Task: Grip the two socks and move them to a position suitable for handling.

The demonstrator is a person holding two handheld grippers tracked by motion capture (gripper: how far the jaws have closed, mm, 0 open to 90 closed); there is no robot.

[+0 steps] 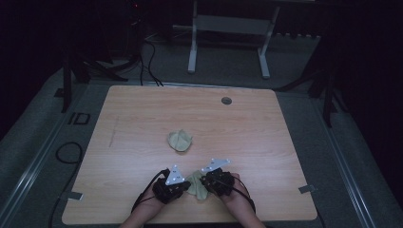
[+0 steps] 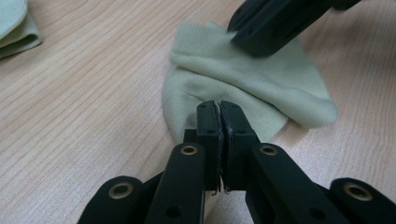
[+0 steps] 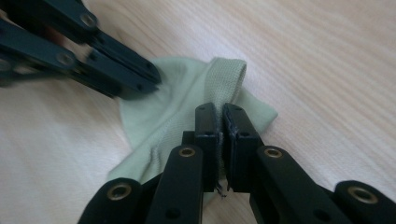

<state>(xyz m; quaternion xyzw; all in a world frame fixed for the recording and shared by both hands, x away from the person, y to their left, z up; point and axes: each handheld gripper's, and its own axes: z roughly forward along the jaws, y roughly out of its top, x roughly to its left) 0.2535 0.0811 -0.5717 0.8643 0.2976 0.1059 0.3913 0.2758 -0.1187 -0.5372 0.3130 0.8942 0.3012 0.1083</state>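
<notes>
**Near the table's front edge: both grippers pinched on one pale green sock**

At the left of the near edge, we see our left gripper (image 1: 183, 184) with its jaws pressed fully together; in the left gripper view their tips (image 2: 219, 116) sit on the near edge of a crumpled pale green sock (image 2: 261, 88), and a sliver of fabric seems caught between them, so we judge it has hold of the sock. That sock (image 1: 198, 186) lies between the two grippers, touching both, on the wooden table (image 1: 142, 123). Our right gripper (image 1: 205, 179) comes in from the opposite side, jaws likewise closed; in the right gripper view (image 3: 219, 116) the ribbed cuff rises just past its tips, gripped as far as we can tell.

Neither hand is nearer: each holds an opposite edge, so the sock's length runs across from one gripper to the other, and any pull apart would stretch it along that line.

Farther up the table, well apart, lies a second sock (image 1: 179, 140), bunched and untouched.
</notes>
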